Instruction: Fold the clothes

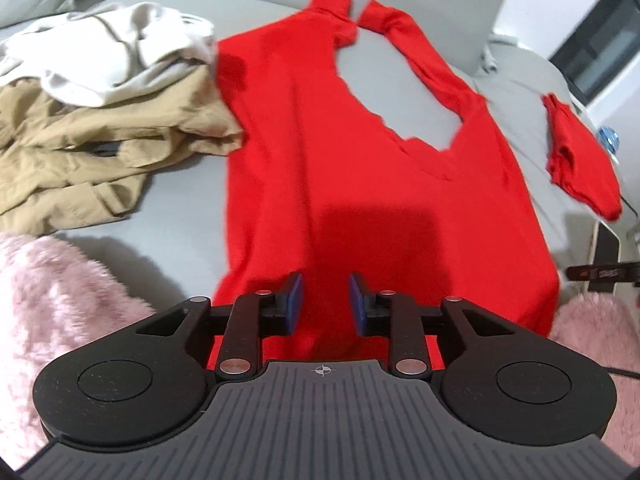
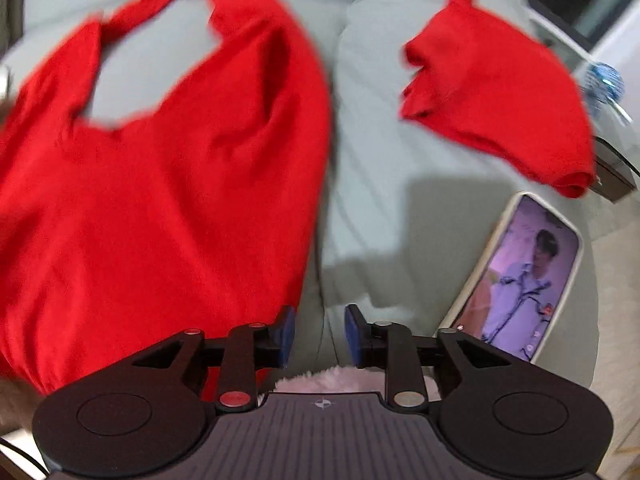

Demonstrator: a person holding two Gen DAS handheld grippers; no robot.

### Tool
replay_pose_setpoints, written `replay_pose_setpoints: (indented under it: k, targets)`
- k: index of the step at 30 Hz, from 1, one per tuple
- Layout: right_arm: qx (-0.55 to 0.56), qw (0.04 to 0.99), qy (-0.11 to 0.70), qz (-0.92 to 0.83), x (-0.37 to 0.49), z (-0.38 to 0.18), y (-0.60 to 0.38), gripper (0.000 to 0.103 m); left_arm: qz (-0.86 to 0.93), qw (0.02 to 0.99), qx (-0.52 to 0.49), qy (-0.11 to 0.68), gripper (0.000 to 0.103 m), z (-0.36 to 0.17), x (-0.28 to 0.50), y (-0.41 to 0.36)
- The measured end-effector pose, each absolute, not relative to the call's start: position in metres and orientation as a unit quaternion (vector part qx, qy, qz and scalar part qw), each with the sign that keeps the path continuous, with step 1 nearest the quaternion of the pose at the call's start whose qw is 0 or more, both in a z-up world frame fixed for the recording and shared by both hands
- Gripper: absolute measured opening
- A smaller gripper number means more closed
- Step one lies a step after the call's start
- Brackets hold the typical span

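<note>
In the left wrist view, one large bright red knit garment [image 1: 360, 152] is seen spread flat on a grey cushioned sofa seat [image 1: 168, 196], its long sleeves folded inward so that the cuffs meet near the backrest. The left gripper [image 1: 325, 300] is held just above the near hem, its jaws released and parted, with red cloth seen between the blue pads [image 1: 295, 300] but not pinched. One small folded red piece [image 1: 580, 160] is laid apart near the right edge of the seat, and a heap of unfolded clothes is piled to the left: one cream garment [image 1: 120, 48] on top of one tan garment [image 1: 100, 140]. Pink fluffy fabric [image 1: 56, 312] is seen at both lower corners. In the right wrist view, the right gripper [image 2: 320, 332] is held beside the garment's right edge, its jaws likewise parted and empty, with only grey cushion between them. One phone with a lit screen [image 2: 516, 276] lies near the small red piece. The step in hand is judged to be the body fold, the sleeves being already laid in. The next move would call for the hem to be pinched at both near corners, lifted together and carried toward the collar, with the sleeves kept from slipping out.
</note>
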State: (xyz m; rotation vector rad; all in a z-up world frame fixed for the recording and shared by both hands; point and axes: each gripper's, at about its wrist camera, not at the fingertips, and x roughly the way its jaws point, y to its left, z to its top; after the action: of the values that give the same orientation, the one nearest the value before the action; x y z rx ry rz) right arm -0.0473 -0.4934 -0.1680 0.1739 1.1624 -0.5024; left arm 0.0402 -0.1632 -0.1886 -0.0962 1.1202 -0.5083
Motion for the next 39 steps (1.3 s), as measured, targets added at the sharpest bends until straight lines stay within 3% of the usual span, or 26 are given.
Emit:
replay_pose_setpoints:
  k: [2,3,5,6,10,15,25,30,35,39]
  targets:
    - [0.103,0.808,0.524,-0.250,-0.055,-0.161,-0.501,0.032,-0.231,0.813,-0.057,0.531,0.032,-0.192,0.043,-0.159]
    - [0.110,0.812,0.516,-0.249,-0.057,-0.158,-0.504,0.028,-0.227,0.812,-0.062,0.534,0.030,-0.194,0.044,-0.157]
    - [0.111,0.824,0.511,-0.218,-0.058,-0.158,-0.500,0.011,-0.220,0.809,-0.073,0.540,0.030,-0.198,0.047,-0.153]
    - [0.112,0.829,0.510,-0.201,-0.058,-0.158,-0.498,0.010,-0.223,0.809,-0.071,0.539,0.030,-0.198,0.046,-0.155]
    - [0.112,0.818,0.554,-0.106,-0.050,-0.180,-0.475,0.010,-0.246,0.810,-0.052,0.530,0.027,-0.195,0.042,-0.164]
    - [0.052,0.705,0.697,-0.120,-0.059,-0.233,-0.460,0.010,-0.242,0.809,-0.048,0.534,0.027,-0.197,0.041,-0.167]
    - [0.047,0.804,0.582,-0.112,-0.067,-0.168,-0.433,0.016,-0.255,0.810,-0.033,0.526,0.028,-0.193,0.031,-0.175]
    - [0.065,0.838,0.537,-0.079,-0.055,-0.154,-0.403,0.029,-0.224,0.825,-0.058,0.515,0.040,-0.186,0.027,-0.159]
    - [0.090,0.846,0.522,-0.057,-0.047,-0.171,-0.395,0.028,-0.194,0.830,-0.090,0.515,0.038,-0.187,0.034,-0.143]
    - [0.085,0.826,0.555,-0.048,-0.041,-0.203,-0.383,0.022,-0.183,0.831,-0.113,0.513,0.038,-0.187,0.042,-0.133]
